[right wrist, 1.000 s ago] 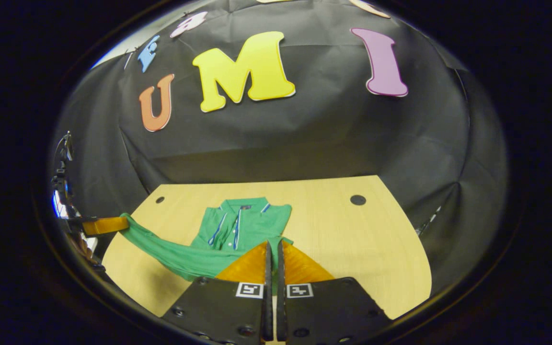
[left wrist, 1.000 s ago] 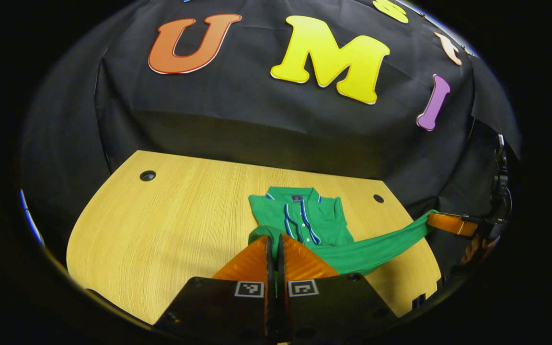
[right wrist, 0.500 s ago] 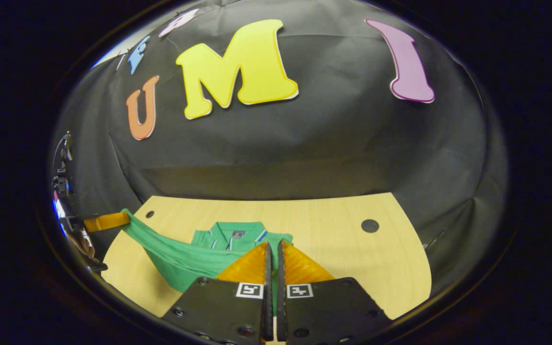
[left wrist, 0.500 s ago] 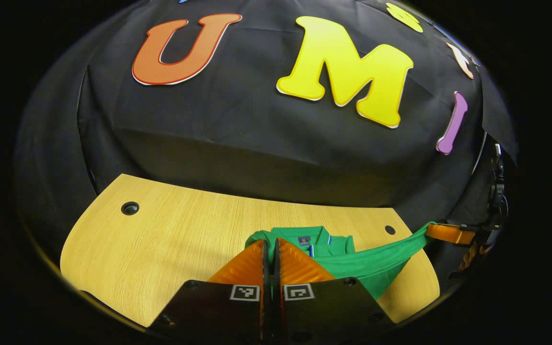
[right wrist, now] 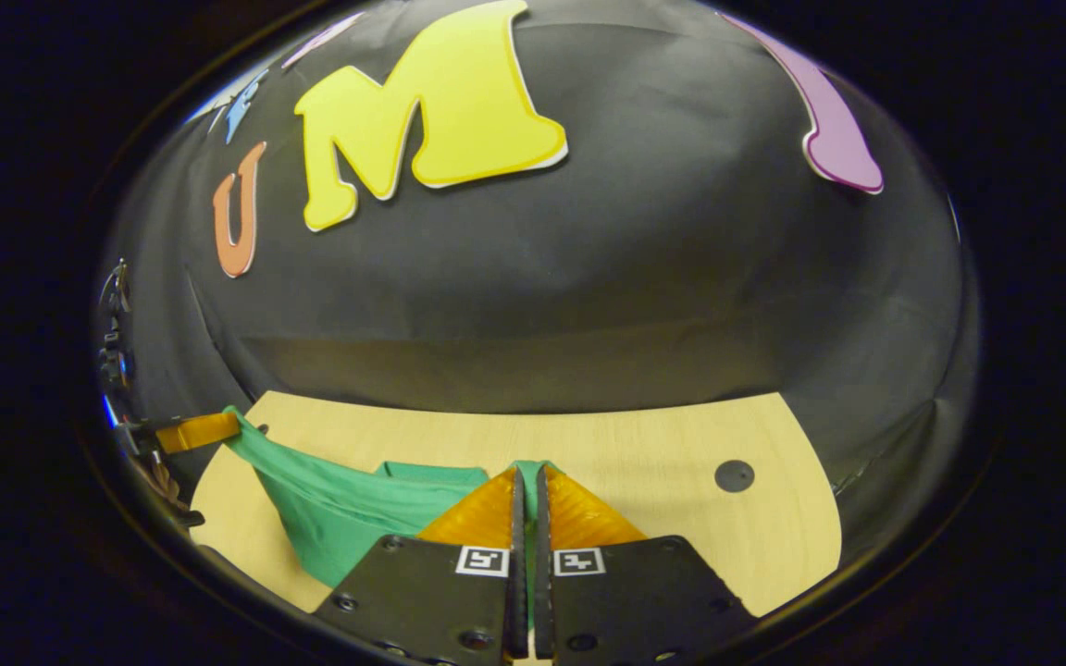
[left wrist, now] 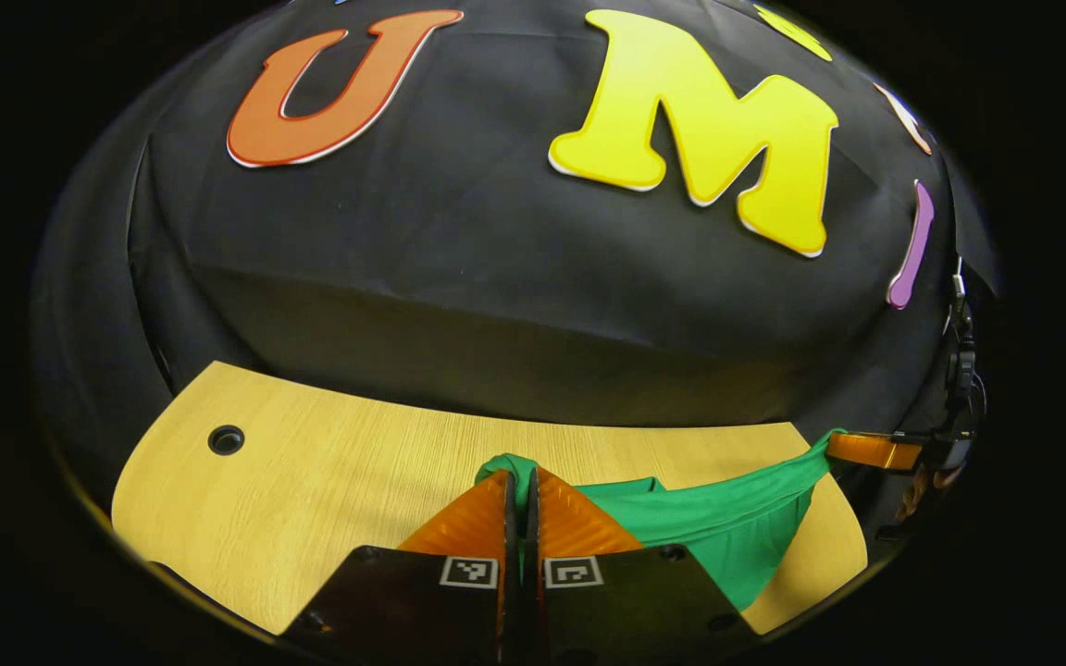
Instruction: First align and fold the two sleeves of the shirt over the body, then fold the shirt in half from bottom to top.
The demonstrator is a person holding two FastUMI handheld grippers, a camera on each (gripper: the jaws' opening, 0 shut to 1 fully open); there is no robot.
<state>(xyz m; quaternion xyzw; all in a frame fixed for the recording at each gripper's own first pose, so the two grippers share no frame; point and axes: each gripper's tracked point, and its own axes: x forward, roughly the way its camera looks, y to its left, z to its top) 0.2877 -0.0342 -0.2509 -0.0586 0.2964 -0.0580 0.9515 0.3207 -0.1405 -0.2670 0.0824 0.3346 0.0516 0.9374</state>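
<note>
**Hem held taut between both tongs, fold heading for the collar end**

I have the left tongs (left wrist: 521, 481) closed on one corner of the green shirt (left wrist: 709, 527), with cloth bunched up between the fingers. The right tongs (right wrist: 525, 476) are clamped on the other corner the same way. From the left gripper view I can see the right tongs off to my far right at the surface's edge, and from the right gripper view the left tongs sit at my far left.

The held edge runs as 1 taut band from tong to tong, so its long axis lies crosswise to my line of travel. Below the band the fabric sags in a loose belly down to the wooden surface (left wrist: 329, 472), where the rest of the shirt lies. The collar end is hidden behind the lifted cloth.

Both tongs point forward toward the booth's back wall, roughly level and at matching height. I judge this to be the bottom-to-top fold, part done. Neither hand looks nearer the far end; both must advance evenly to land the edge square.
</note>
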